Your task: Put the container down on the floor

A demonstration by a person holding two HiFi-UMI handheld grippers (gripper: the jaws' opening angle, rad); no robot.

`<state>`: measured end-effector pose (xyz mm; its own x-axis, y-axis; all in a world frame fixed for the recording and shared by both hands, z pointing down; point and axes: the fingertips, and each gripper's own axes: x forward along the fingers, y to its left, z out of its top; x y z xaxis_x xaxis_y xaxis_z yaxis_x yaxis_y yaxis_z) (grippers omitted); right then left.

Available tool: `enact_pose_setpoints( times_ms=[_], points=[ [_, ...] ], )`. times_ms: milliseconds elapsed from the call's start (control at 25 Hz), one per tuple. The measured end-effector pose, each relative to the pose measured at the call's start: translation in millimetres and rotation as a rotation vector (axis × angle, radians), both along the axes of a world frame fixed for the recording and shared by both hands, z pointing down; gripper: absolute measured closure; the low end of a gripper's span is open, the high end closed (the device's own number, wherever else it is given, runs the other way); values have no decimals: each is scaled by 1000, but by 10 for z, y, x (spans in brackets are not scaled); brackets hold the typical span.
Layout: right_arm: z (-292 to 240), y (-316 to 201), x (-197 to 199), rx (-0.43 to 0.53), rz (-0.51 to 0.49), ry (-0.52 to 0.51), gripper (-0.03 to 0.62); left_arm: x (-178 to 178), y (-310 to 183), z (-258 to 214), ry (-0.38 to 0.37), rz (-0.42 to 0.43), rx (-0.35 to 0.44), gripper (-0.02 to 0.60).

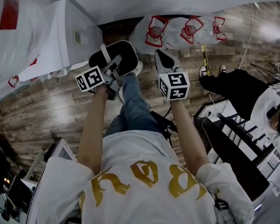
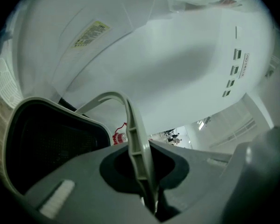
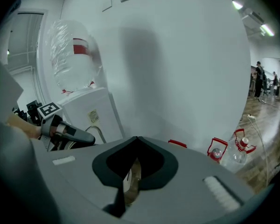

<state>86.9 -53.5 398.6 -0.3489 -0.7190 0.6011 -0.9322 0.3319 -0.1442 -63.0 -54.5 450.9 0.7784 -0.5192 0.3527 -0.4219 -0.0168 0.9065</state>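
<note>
Black mesh-walled plastic container (image 1: 113,55) hangs above wood-plank floor (image 1: 46,111), far left. Left gripper (image 1: 115,70) pinches its thin grey hoop handle (image 2: 136,139). Right gripper (image 3: 137,139) pressed together, empty. Probably light, stiff, swingy: lower by handle.

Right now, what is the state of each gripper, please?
Left gripper: jaws shut on the handle of the container.
Right gripper: jaws shut, holding nothing.
</note>
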Motion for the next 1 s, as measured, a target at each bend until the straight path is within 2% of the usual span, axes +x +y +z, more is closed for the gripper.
enact_pose_setpoints(
  times_ms=[280, 800, 1000],
  points=[
    [399, -136, -22, -66, -53, -8, 568, 19, -170, 443, -48, -5, -29, 555],
    [1281, -179, -393, -181, -222, -30, 568, -76, -262, 1408, -131, -18, -90, 563],
    [1671, -166, -512, -226, -252, -29, 568, -122, -340, 1810, -157, -47, -117, 566]
  ],
)
